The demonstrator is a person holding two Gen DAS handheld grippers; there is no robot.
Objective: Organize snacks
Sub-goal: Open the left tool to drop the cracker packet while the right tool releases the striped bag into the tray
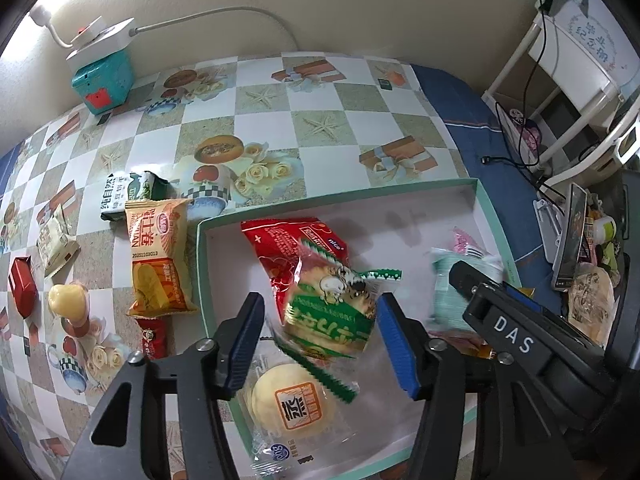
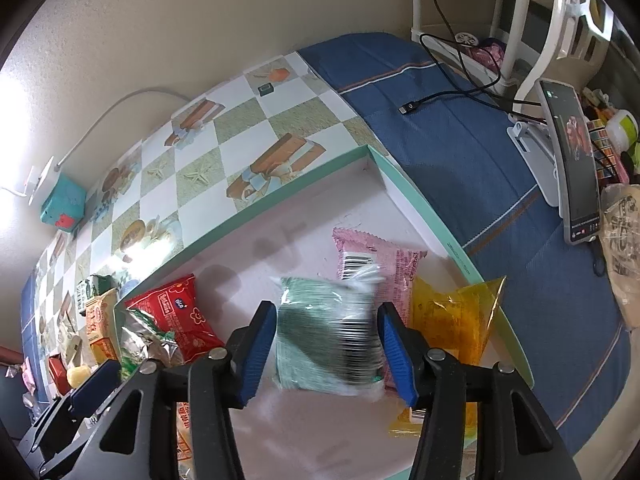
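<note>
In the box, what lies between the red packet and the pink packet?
In the right wrist view, a blurred mint-green packet sits between red packet and pink packet, framed by the right gripper.

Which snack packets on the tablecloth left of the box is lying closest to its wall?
The orange packet with yellow rolls printed on it; its edge nearly meets the box. The green-white packet lies farther back.

Left tongs pointed steeply down, blue pads parted, neither pad pressing anything; right tongs likewise steeply down, pads parted, just beside the left.
</note>
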